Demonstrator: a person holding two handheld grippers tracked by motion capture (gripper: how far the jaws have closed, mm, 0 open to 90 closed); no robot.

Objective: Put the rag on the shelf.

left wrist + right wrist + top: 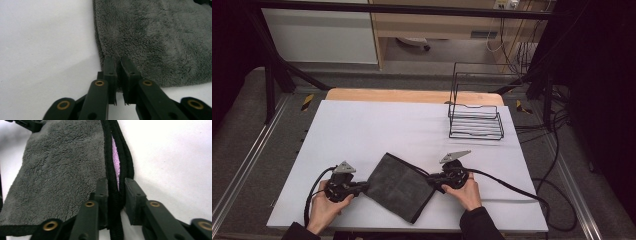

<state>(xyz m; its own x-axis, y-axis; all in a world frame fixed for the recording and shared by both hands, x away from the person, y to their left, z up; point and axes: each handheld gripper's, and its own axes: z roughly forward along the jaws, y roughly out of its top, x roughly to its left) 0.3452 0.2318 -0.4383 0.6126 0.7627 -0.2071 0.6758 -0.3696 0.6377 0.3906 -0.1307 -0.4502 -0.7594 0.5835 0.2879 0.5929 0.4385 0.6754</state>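
Observation:
A dark grey fleecy cloth [399,186] lies folded on the white-covered table [377,125] near its front edge. My left gripper [362,187] comes at the cloth's left edge, held in a hand. In the left gripper view the cloth [160,37] has its edge pinched between the nearly touching jaws of that gripper [118,62]. My right gripper [432,179] is at the cloth's right corner. In the right gripper view this gripper [116,183] is shut on the black-hemmed edges of the cloth [60,165], with a strip of pink lining showing between the layers.
A black wire rack [476,120] stands at the table's back right. A black cable [512,187] trails from the right gripper across the table's right side. Bare white surface stretches behind and to the left of the cloth.

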